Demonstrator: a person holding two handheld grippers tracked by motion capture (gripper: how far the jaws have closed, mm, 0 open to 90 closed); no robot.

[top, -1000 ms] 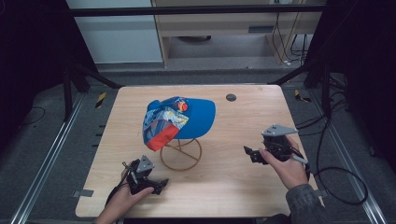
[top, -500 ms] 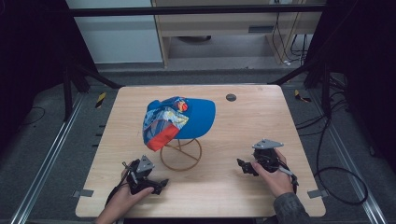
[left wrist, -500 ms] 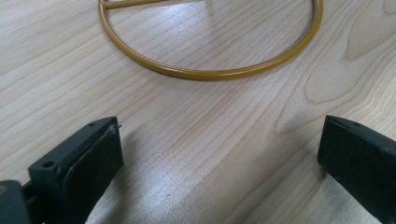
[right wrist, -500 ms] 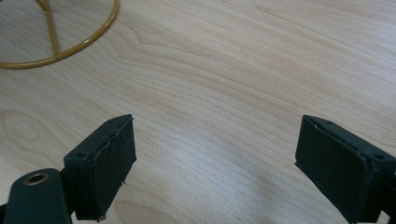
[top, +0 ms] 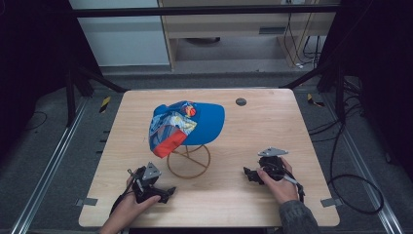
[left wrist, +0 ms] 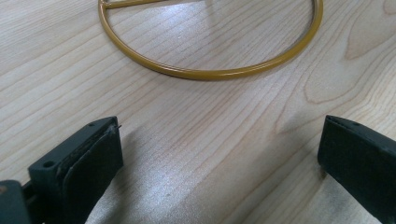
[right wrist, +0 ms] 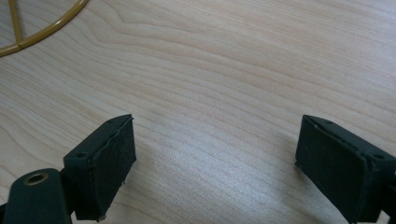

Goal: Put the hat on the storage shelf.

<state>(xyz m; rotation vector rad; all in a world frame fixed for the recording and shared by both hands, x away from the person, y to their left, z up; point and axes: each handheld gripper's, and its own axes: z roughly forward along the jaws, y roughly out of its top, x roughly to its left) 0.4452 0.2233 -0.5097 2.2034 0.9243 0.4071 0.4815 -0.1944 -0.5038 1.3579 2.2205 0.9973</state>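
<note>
Bare wood between gripper [top: 251, 174] and stand [top: 188, 161]

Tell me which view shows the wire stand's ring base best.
The left gripper view: the stand's gold ring base curves close and sharp across the wood. The high view shows it small under the cap; the right gripper view catches just a corner arc.

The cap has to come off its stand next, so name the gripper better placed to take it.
Probably left. The left gripper sits open beside the gold wire stand, just under the blue printed cap's drooping orange edge. The right gripper, also open, lies farther off.
</note>
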